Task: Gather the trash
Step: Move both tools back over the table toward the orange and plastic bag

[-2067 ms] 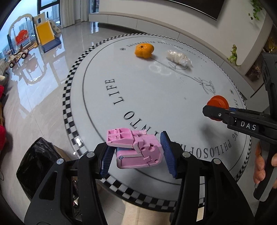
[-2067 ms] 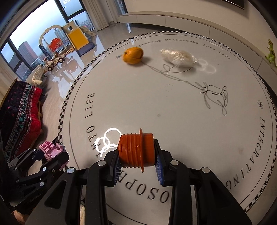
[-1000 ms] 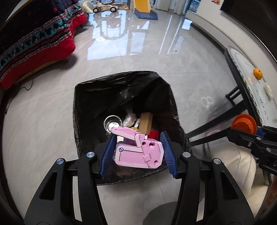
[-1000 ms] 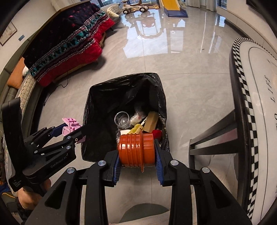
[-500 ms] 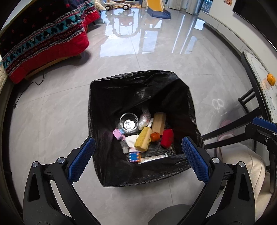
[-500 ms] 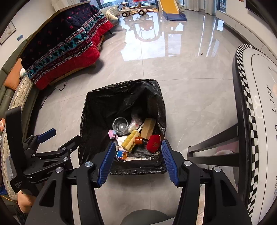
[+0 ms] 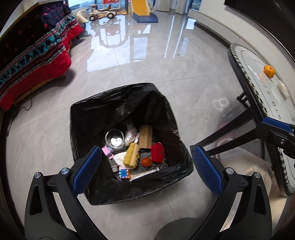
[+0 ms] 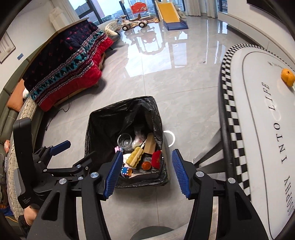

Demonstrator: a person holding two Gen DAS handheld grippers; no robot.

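A black trash bag (image 7: 119, 103) stands open on the grey floor, below both grippers. Inside lie the pink toy (image 7: 107, 151), the orange ribbed piece (image 7: 147, 162), a red object (image 7: 158, 152), a yellow sponge (image 7: 131, 156), a glass cup (image 7: 114, 138) and a cardboard piece (image 7: 145, 136). My left gripper (image 7: 146, 148) hangs over the bag, open wide and empty. My right gripper (image 8: 147, 153) is also above the bag (image 8: 110, 125), open with nothing between its pads. An orange fruit (image 8: 287, 77) and a plastic wad (image 7: 282, 88) lie on the round table (image 8: 258, 129).
The table's dark legs (image 7: 230, 127) stand just right of the bag. A sofa with a red patterned blanket (image 8: 70, 70) fills the left side, with a cable on the floor beside it. A slide (image 8: 169, 14) and toy vehicles sit far back. Light trousers (image 7: 245, 166) show at lower right.
Both grippers opened and dropped the pink toy and the orange ribbed piece into the bag. Since then both have drawn back and up a little from the bag.
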